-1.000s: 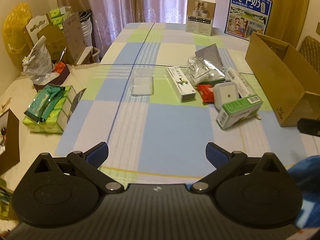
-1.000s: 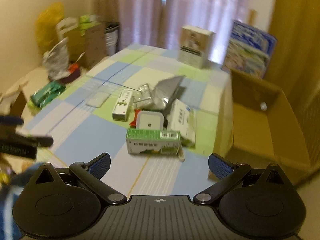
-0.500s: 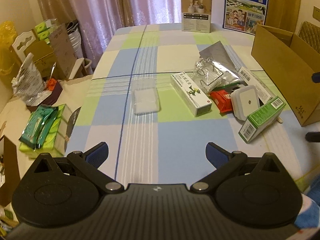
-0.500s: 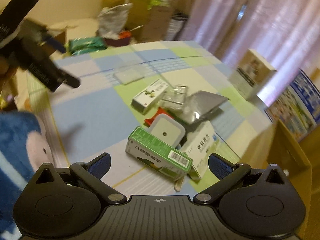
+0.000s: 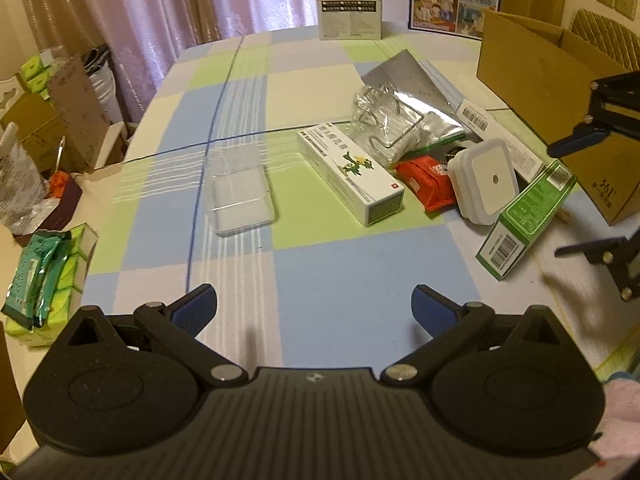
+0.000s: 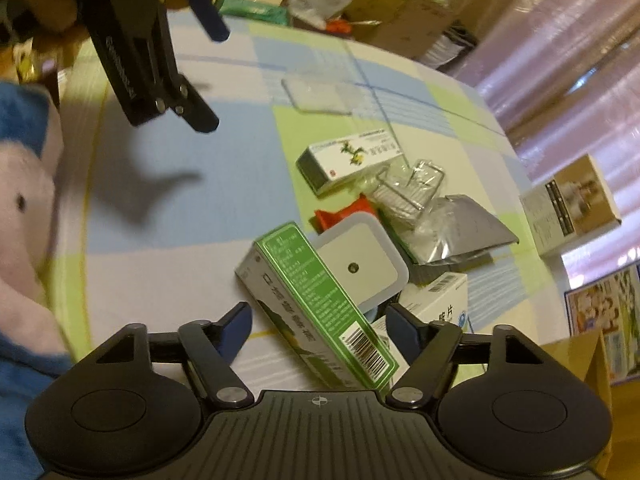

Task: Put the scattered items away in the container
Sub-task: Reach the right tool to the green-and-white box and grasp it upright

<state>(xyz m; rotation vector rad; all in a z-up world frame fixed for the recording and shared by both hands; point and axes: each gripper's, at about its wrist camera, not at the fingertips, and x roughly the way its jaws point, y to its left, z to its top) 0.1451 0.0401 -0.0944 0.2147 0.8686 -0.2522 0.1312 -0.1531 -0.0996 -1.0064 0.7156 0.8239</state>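
The right claw (image 6: pixel 318 326) straddles the green box (image 6: pixel 320 308), its jaws just closing in but not yet pressing, lined up across the narrow sides for a firm pinch. That box leans on the white square case (image 6: pixel 360 268) in the heap on the desk (image 5: pixel 360 280). The left claw (image 5: pixel 314 304) hangs wide open, empty, short of the clear tray (image 5: pixel 240 200). The cardboard box (image 5: pixel 536 64) waits open beside the heap.

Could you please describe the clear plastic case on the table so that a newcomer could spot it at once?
On the checked tablecloth, look away from the cardboard box, past the pile of packets. The clear plastic case lies flat and alone beside the white dragon-print box, the only see-through item with no printing.
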